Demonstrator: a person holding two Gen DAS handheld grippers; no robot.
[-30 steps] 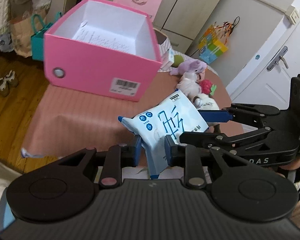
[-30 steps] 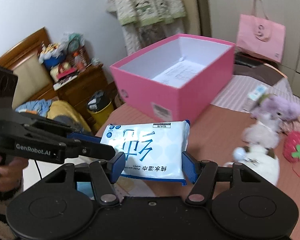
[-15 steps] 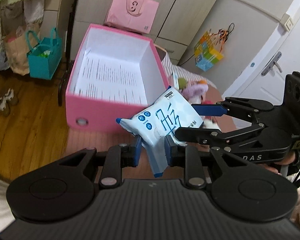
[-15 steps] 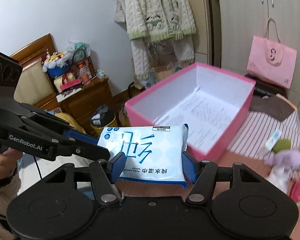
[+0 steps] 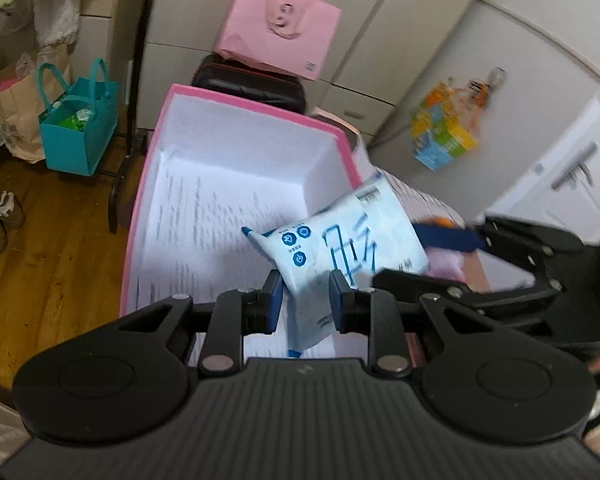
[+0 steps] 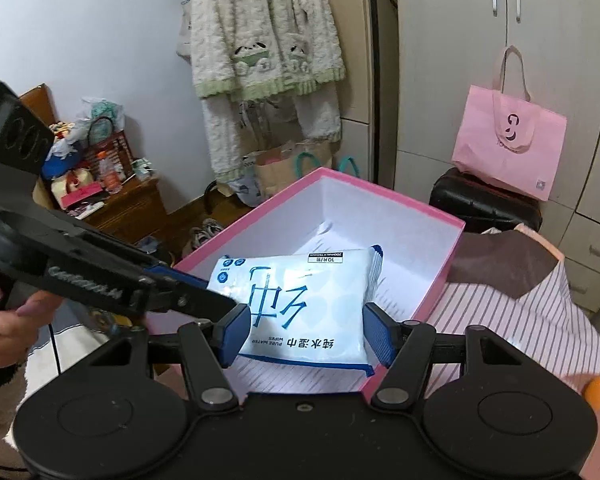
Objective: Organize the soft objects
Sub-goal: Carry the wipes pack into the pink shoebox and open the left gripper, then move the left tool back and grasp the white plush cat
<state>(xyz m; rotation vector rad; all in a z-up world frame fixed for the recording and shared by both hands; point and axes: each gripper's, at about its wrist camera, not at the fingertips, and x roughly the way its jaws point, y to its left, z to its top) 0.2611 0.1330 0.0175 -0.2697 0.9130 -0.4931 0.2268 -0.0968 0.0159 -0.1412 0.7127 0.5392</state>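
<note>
Both hand-held grippers hold one wipes pack (image 6: 300,304) above the open pink box (image 6: 416,208). The left hand-held gripper (image 5: 305,304) pinches its end narrowly. The right hand-held gripper (image 6: 306,334), jaws just closing, clasps it across the width.

Blurred toys (image 5: 446,262) behind wipes pack (image 5: 340,248)

The wipes pack (image 6: 300,304) was pale blue and white with darker blue characters. The box (image 5: 148,184) was pink outside and white inside. A pink tote bag (image 6: 508,148) sat on a black case (image 6: 484,200). The cloth (image 6: 540,320) had pink-and-white stripes. The small bag (image 5: 78,136) was teal.
</note>
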